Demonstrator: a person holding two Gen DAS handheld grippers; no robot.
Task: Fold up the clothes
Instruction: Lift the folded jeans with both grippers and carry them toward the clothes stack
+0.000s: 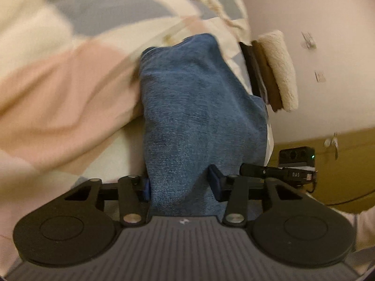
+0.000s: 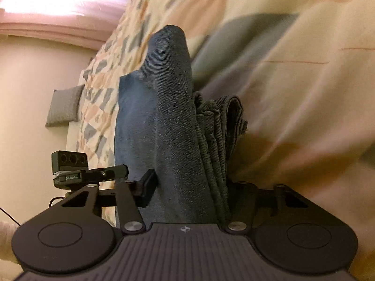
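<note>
both tilted, left hand-held gripper [image 1: 181, 185] and right hand-held gripper [image 2: 187, 187] pinch blue jeans [image 1: 199, 107].

Jeans [image 1: 201, 107] lie on the bedspread [image 1: 70, 75], folded stack [image 1: 274, 70] beyond

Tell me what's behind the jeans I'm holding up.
Behind the blue jeans is a patterned bedspread in cream, pink and grey. The denim, clamped in both grippers' jaws, hides the bedspread directly behind it.
</note>
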